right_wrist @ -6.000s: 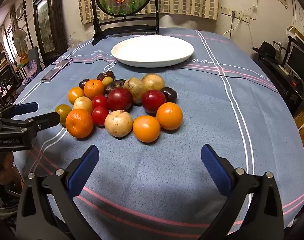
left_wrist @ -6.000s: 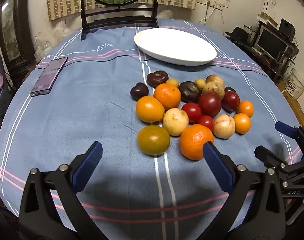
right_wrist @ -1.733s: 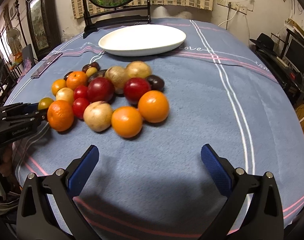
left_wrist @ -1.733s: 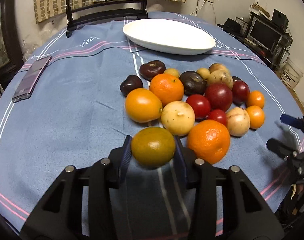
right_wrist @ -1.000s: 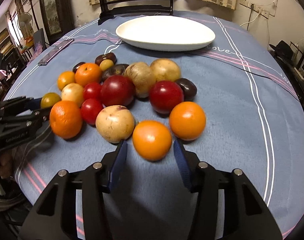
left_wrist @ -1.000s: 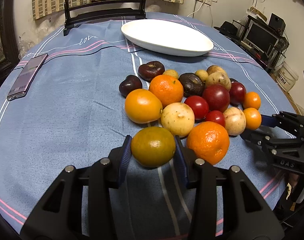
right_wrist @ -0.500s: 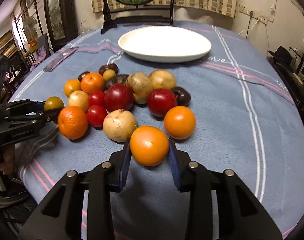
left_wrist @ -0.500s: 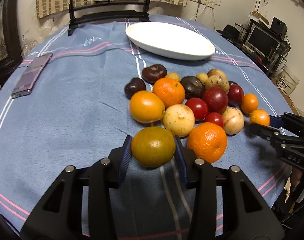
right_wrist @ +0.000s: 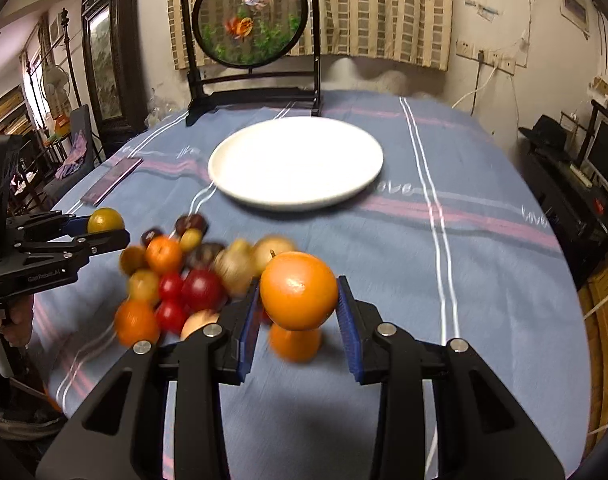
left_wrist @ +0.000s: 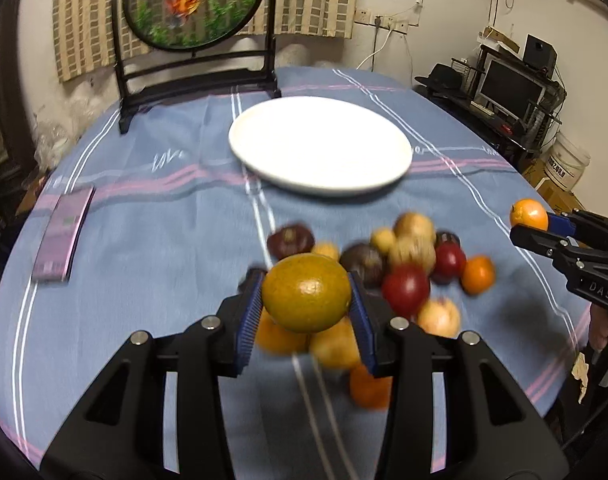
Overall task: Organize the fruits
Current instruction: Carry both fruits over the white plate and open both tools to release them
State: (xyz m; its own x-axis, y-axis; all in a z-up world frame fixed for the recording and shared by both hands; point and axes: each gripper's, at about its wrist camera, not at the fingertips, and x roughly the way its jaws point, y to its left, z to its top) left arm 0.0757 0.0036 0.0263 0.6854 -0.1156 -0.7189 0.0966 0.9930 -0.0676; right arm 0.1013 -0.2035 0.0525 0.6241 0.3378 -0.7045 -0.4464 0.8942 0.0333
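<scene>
Green-yellow citrus (left_wrist: 306, 292) clamped btwn left gripper (left_wrist: 306, 312) pads; orange (right_wrist: 299, 290) clamped in right gripper (right_wrist: 300, 320), both above pile.

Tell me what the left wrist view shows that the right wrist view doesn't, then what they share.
Left wrist only: the greenish orange close up in the left gripper, and a white bucket by the wall.
Right wrist only: the orange close up in the right gripper, and a fan.
Both: plate, fruit pile, phone, each other's gripper.

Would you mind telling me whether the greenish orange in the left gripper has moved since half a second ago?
Yes. The greenish orange has been lifted off the cloth, toward the plate.
</scene>
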